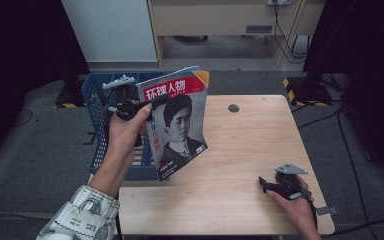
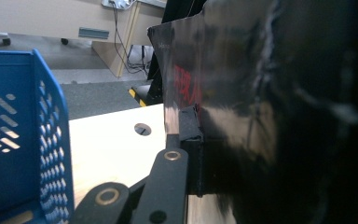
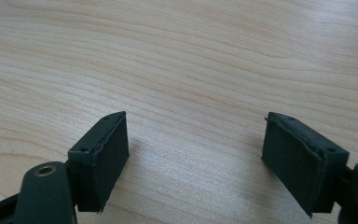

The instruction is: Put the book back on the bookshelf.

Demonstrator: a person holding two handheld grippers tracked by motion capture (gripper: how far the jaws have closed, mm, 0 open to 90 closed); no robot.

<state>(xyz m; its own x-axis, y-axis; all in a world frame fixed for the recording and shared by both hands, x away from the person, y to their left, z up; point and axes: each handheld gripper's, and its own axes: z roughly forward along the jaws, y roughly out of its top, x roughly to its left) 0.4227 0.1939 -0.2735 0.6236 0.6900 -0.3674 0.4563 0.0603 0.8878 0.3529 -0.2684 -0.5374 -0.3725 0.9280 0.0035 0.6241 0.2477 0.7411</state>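
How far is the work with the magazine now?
Done: the left tool has clamped the glossy portrait-cover magazine and holds it in the air, upright. In hand: it hangs beside the blue plastic slotted basket. Left: setting it down somewhere. The right tool rests open on the light wooden table.

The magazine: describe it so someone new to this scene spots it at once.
Start at the wooden table, then go to the blue basket at its left edge. Above them the left tool holds up the magazine, the one printed thing: red title band, dark portrait cover.
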